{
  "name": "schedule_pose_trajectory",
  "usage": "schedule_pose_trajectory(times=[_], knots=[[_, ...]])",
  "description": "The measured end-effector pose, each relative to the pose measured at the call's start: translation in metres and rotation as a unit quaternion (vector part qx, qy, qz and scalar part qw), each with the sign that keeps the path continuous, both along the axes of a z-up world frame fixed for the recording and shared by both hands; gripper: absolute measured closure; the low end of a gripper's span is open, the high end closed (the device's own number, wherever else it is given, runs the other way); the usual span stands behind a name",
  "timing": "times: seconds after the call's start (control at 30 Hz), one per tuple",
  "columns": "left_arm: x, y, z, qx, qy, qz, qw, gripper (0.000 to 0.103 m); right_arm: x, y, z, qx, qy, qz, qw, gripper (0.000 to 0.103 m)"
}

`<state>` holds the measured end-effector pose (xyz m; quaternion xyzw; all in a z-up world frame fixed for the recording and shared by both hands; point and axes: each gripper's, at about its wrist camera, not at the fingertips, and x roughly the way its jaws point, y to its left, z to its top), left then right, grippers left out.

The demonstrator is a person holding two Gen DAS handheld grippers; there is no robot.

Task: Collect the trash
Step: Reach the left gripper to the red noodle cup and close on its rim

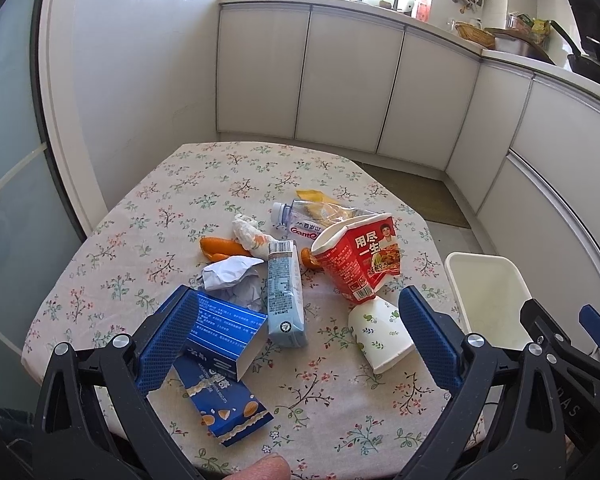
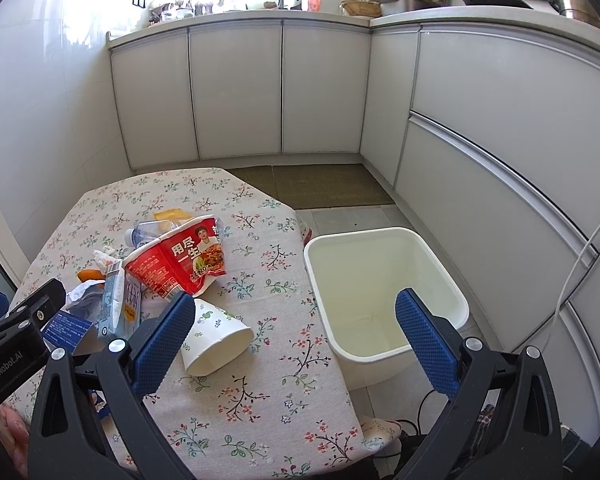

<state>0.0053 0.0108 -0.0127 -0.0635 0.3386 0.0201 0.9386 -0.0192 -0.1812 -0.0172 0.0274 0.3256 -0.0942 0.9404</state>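
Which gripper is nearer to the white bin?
Right. The right gripper is open beside the white bin, one finger reaching over it. The left gripper is open over the table's trash, farther away.

Trash lies clustered at mid-frame on the surface. Red noodle cup (image 1: 356, 258) on its side, mouth toward upper left. White paper cup (image 1: 380, 334) tipped over just below it. Pale blue carton (image 1: 285, 296) lying flat. Blue snack box (image 1: 224, 364) opened, lower left. Crumpled paper (image 1: 232, 274), orange peel (image 1: 220, 247), crushed clear bottle (image 1: 304, 220). White bin (image 2: 384, 292), empty, right of frame.
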Motion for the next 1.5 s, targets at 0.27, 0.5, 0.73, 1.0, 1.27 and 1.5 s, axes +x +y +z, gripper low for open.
schedule_pose_trajectory(times=[0.27,0.5,0.73,1.0,1.27,1.5], knots=[[0.008,0.008,-0.001,-0.015,0.019,0.004,0.9997,0.007,0.011,0.0,-0.003,0.03,0.034,0.01,0.999,0.005],[0.026,0.017,-0.002,-0.046,0.05,0.008,0.9976,0.007,0.028,0.012,-0.006,0.061,0.076,0.038,0.995,0.005],[0.051,0.051,0.013,-0.099,0.058,0.034,0.9928,0.007,0.049,0.005,0.006,0.086,0.091,0.042,0.991,0.005],[0.105,0.066,0.029,-0.135,0.079,-0.02,0.9875,0.007,0.089,-0.014,0.019,0.159,0.091,0.054,0.982,0.005],[0.173,0.027,-0.02,-0.107,0.194,-0.134,0.9657,0.007,0.107,-0.043,-0.016,0.198,0.126,0.007,0.972,0.005],[0.213,0.001,-0.051,-0.08,0.24,-0.174,0.9517,0.007,0.114,-0.056,-0.022,0.201,0.132,-0.005,0.971,0.005]])
